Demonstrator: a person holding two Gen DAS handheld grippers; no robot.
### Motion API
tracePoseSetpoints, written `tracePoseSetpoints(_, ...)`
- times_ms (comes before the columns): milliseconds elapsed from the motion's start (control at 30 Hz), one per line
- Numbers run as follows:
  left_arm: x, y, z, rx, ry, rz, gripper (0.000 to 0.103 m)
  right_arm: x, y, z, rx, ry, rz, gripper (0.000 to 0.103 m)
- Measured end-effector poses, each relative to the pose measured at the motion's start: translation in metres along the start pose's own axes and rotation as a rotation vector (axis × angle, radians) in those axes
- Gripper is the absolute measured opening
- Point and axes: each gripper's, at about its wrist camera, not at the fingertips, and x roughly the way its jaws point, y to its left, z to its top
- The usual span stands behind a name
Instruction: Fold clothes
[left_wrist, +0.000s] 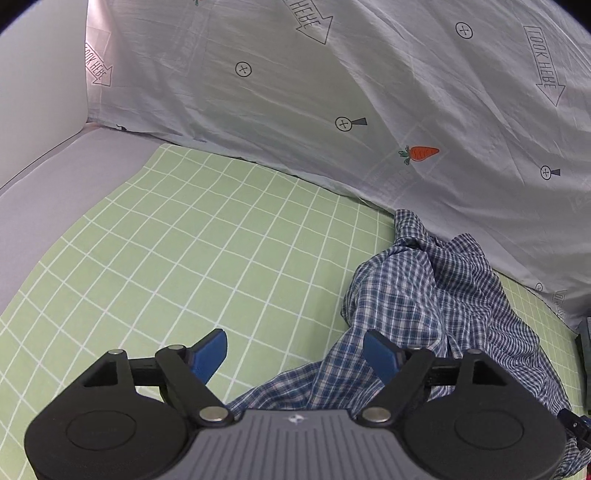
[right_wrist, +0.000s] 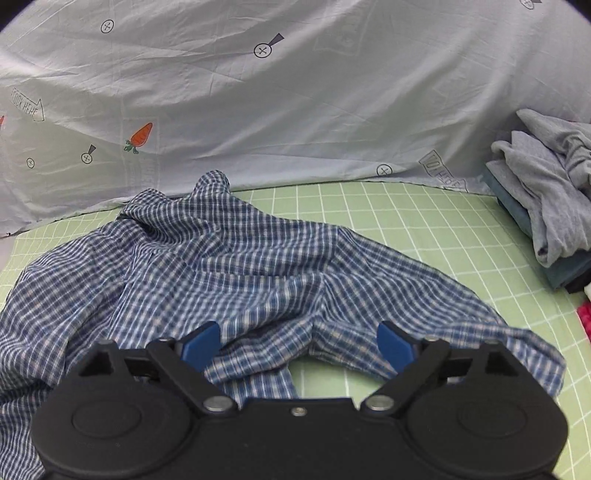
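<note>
Across the lower half of both views runs a green sheet (left_wrist: 192, 236) with a white grid, laid flat and smooth. Behind it, filling the upper frame, hangs a pale blue cloth backdrop (right_wrist: 295, 110), wrinkled, printed with carrots, arrows and crossed circles. In the upper left of the left view stands a plain grey wall (left_wrist: 40, 92), evenly lit.

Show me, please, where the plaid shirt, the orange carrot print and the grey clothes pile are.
Plaid shirt (right_wrist: 236, 266): right wrist view, on its crumpled middle.
Carrot print (left_wrist: 424, 153): left wrist view, on the orange body.
Grey clothes pile (right_wrist: 546, 192): right wrist view, on the top grey garment.
</note>
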Motion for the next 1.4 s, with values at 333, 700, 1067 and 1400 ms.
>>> tracePoseSetpoints(333, 0.116, -0.045, 0.046, 0.107, 0.114, -0.109, 0.085, 0.104, 0.017, 0.069, -0.055, -0.009, 0.051, 0.098)
tracePoseSetpoints(700, 0.196, -0.083, 0.067, 0.176, 0.207, -0.255, 0.009, 0.209, 0.065, 0.104, -0.238, 0.116, 0.131, 0.006)
tracePoseSetpoints(1067, 0.166, -0.097, 0.128, 0.057, -0.147, -0.078, 0.038, 0.190, 0.059, 0.168, -0.146, -0.082, 0.021, 0.051)
tracePoseSetpoints(1400, 0.054, -0.054, 0.050, 0.144, -0.159, -0.003, 0.079, 0.088, 0.034, 0.062, -0.010, 0.002, -0.021, 0.085)
